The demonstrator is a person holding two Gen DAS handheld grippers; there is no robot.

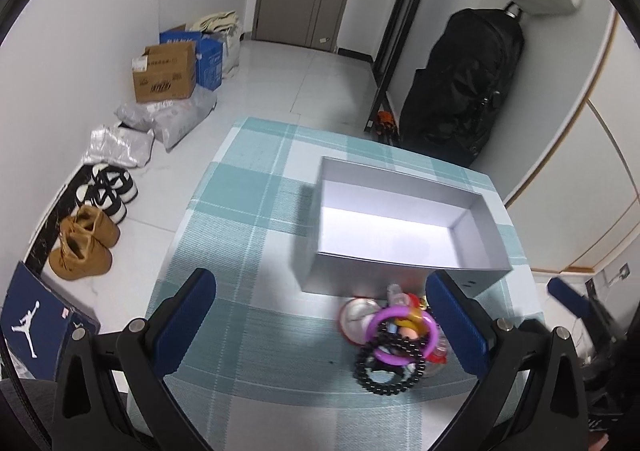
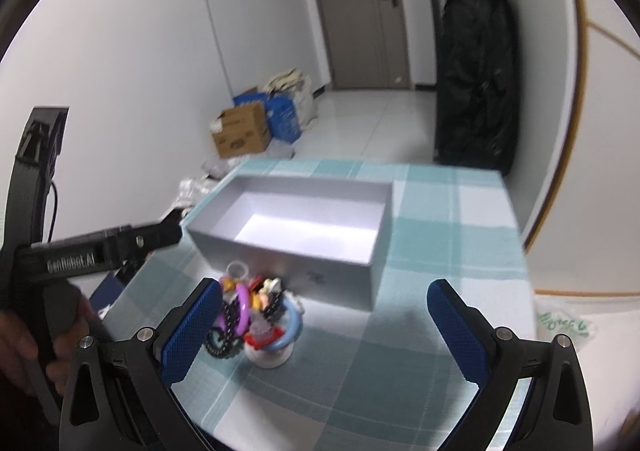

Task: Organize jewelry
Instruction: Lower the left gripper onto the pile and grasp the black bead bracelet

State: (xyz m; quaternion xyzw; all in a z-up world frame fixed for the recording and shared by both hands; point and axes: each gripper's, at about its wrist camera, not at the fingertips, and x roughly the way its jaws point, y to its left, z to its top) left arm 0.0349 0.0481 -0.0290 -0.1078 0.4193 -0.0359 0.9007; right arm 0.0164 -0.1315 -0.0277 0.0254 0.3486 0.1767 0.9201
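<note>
Both hand-held grippers, left (image 1: 320, 323) and right (image 2: 324, 325), are hovering spread apart and empty. The box (image 1: 486, 247) is sitting empty; the jewelry pile (image 1: 394, 343) is still waiting on the tabletop (image 1: 248, 211).

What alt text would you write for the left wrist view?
An open left tool hovers over a teal plaid tablecloth, beside a heap of bracelets lying before an empty white box. Shoes and cartons line the floor.

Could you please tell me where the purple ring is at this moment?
The purple ring lies in the jewelry pile on the checked tablecloth, just in front of the empty white box.
</note>
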